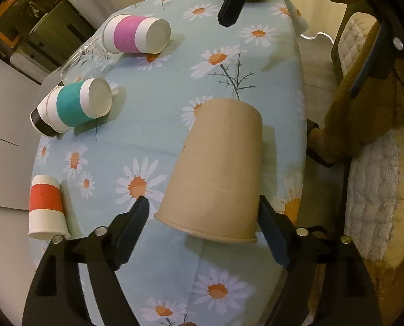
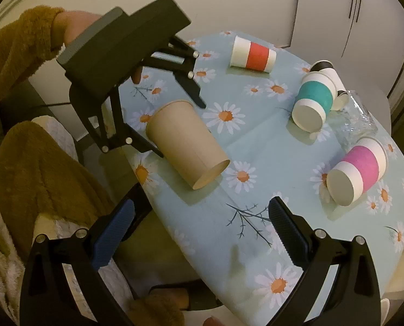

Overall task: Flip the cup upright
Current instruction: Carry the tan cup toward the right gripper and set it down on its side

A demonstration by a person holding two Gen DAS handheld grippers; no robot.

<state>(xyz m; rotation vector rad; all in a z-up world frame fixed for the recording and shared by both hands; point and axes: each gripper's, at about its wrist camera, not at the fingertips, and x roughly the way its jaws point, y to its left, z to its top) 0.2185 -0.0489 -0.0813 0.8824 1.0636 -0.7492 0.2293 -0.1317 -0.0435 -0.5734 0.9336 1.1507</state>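
A plain tan paper cup (image 1: 218, 168) lies on its side on the daisy tablecloth (image 1: 153, 114), rim toward me, base pointing away. My left gripper (image 1: 203, 212) is open, one finger on each side of the cup's rim end, not closed on it. In the right wrist view the same cup (image 2: 185, 146) lies with its base facing that camera, and the left gripper (image 2: 182, 130) straddles its rim end. My right gripper (image 2: 202, 222) is open and empty, hovering over the near table edge, apart from the cup.
Other cups lie on their sides: pink-banded (image 1: 136, 34), teal-banded (image 1: 79, 104) stacked with a black-rimmed one, and red-banded (image 1: 45, 206). A clear glass (image 1: 93, 54) lies at the far left. The person's yellow fleece sleeve (image 1: 365, 114) and a quilted seat are to the right.
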